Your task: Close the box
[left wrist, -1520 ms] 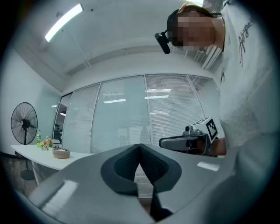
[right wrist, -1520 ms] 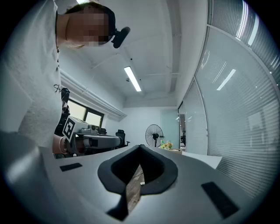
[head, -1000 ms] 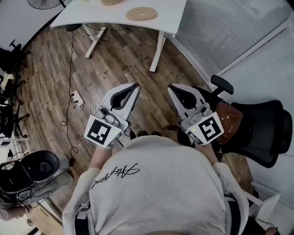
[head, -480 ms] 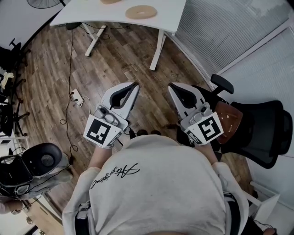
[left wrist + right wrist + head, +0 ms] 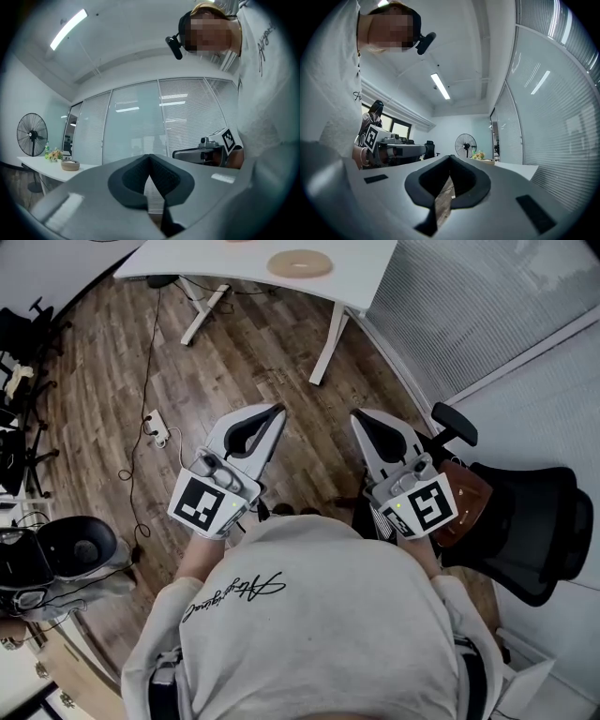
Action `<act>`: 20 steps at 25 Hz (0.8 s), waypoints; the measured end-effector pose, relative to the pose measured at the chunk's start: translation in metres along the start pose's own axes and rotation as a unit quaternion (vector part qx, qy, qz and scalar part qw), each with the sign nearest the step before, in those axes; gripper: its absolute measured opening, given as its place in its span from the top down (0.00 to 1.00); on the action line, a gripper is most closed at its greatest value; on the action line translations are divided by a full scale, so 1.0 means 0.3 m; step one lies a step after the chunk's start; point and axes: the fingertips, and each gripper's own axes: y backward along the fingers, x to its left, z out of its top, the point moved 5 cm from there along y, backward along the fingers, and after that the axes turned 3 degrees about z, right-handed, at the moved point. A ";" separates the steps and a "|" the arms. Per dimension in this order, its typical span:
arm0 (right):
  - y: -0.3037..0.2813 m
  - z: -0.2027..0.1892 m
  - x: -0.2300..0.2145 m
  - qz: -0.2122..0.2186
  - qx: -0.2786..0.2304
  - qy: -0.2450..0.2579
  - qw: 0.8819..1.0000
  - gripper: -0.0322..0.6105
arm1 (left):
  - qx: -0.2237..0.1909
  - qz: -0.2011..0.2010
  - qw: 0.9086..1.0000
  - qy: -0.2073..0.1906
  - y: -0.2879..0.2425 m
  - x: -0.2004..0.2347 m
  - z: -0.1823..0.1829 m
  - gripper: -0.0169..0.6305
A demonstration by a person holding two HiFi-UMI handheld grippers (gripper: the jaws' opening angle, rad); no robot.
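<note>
The floor is of dark wood planks. On the far side stands a white table, and a black office chair is near on the right. A glass wall with blinds closes the room. A standing fan is at the left, and a long lamp shines on the ceiling.

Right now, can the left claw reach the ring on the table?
Probably not. The left claw is shut, close to the person, and a stretch of floor lies between it and the table bearing the ring.

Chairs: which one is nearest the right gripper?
The big black chair at the right edge, beside the right gripper; the other chairs sit far left, past the left gripper.
</note>
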 end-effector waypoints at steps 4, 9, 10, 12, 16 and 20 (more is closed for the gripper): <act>0.016 -0.008 -0.021 0.013 -0.001 -0.002 1.000 0.95 | 0.002 0.011 1.000 -0.002 -0.016 -0.023 -0.007 0.98; 0.042 -0.024 -0.051 0.026 0.002 -0.006 1.000 0.95 | 0.004 0.025 1.000 0.000 -0.041 -0.048 -0.018 0.98; 0.040 -0.027 -0.057 0.027 0.002 -0.007 1.000 0.95 | 0.004 0.027 1.000 0.002 -0.044 -0.045 -0.018 0.98; 0.029 -0.034 -0.066 0.028 0.002 -0.011 1.000 0.95 | 0.004 0.030 1.000 0.007 -0.046 -0.033 -0.019 0.98; -0.001 -0.039 -0.091 0.030 0.001 -0.011 0.999 0.95 | 0.001 0.038 0.999 0.009 -0.061 0.006 -0.020 0.98; -0.052 -0.054 -0.135 0.023 0.003 -0.002 1.000 0.95 | 0.002 0.029 1.000 0.001 -0.102 0.080 -0.049 0.98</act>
